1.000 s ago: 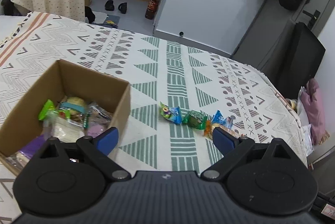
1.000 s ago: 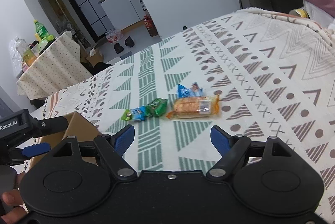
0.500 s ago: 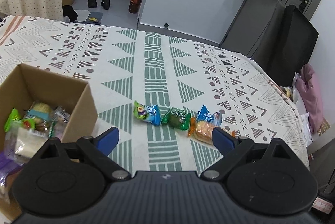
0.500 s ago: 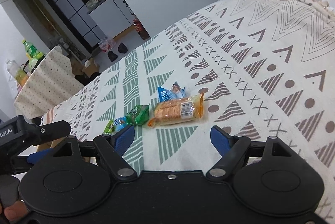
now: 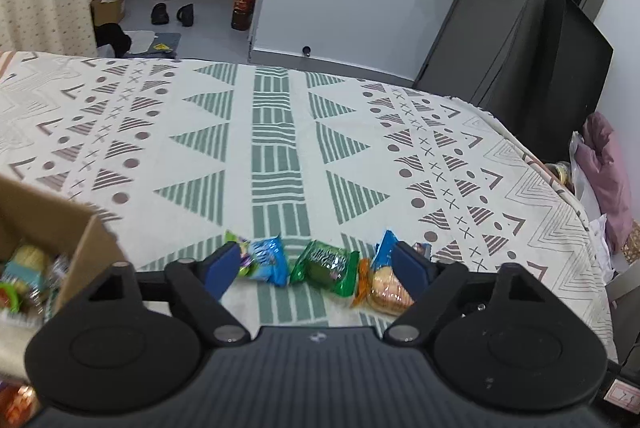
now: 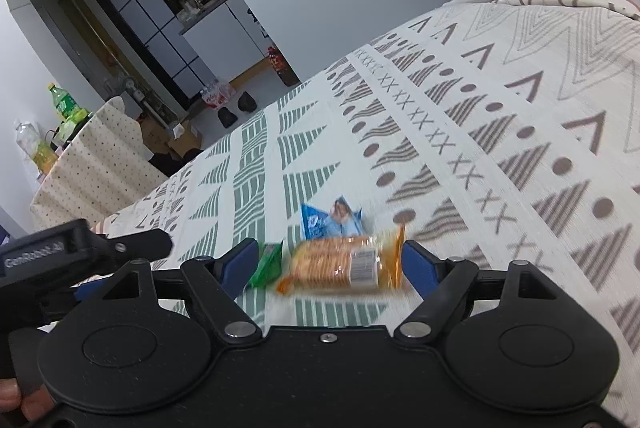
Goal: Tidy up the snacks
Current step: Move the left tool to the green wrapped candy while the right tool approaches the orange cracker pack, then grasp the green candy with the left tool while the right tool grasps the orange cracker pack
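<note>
In the left wrist view, my left gripper (image 5: 312, 270) is closing in on the row of snacks: a second ago they were lying mid-frame, well ahead of my blue pads, and now they are sitting low in the frame, right between them. My jaws are spread wide and holding nothing. The blue-and-purple packet (image 5: 264, 260) is just beside my left-hand pad, the green packet (image 5: 326, 268) is in the middle of the gap, and the orange cracker pack (image 5: 384, 288) is pressing up against the right-hand pad. The cardboard box (image 5: 86, 248), with snacks already in it, is sliding off toward the lower left edge of the frame. All of this is resting on the patterned bedspread (image 5: 280, 131).

In the right wrist view, my right gripper (image 6: 326, 266) is also dropping toward the cloth, jaws released and empty. The cracker pack (image 6: 344, 264), earlier clear ahead of me, is now lying lengthwise between my pads, blurred by the motion; the light blue packet (image 6: 332, 222) is just behind it, and a corner of the green one (image 6: 268, 266) is peeking by my left-hand pad.

I judge I am lining up pickups: the crackers for the right, the green packet for the left, then the box.
</note>
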### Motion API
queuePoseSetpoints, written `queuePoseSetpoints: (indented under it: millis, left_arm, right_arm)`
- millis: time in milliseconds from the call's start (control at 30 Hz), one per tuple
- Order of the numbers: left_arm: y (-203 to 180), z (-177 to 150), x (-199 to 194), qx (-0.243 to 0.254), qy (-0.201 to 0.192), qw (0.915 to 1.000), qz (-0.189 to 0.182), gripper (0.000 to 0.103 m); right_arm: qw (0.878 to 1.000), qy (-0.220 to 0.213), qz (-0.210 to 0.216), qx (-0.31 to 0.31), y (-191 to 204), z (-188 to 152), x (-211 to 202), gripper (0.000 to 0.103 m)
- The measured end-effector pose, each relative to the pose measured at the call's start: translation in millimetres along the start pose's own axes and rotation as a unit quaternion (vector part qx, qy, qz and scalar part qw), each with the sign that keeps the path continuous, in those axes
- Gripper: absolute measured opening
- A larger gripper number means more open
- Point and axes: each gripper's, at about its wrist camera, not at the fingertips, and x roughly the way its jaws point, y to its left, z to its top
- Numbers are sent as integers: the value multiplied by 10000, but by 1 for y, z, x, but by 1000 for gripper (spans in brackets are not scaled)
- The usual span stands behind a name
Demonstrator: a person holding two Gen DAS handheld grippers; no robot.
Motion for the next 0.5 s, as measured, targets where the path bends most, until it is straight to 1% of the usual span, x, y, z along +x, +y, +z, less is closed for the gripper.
queuePoseSetpoints:
  millis: [33, 100, 167, 267, 400, 500]
  left_arm:
    - [-1, 1, 6, 27, 32, 10000, -15, 76]
    - [-4, 2, 17, 78, 102, 9999, -67, 68]
    - [-6, 2, 27, 137, 172, 9997, -103, 66]
    - [-8, 1, 41, 214, 238, 9995, -48, 66]
    - [-8, 0, 55, 267, 313, 9991, -98, 66]
    - [-7, -3, 68, 245, 445, 9987, -64, 66]
  right_arm:
    - [10000, -1, -16, -3, -1, 1, 4, 76]
    - [10000, -6, -15, 43, -4, 4, 8, 73]
    - [10000, -23, -9, 94, -7, 6, 13, 71]
    - [9999, -48, -8, 121, -10, 9, 18, 70]
    - [9999, -40, 5, 95, -10, 12, 27, 67]
    - [10000, -13, 4, 62, -9, 12, 34, 65]
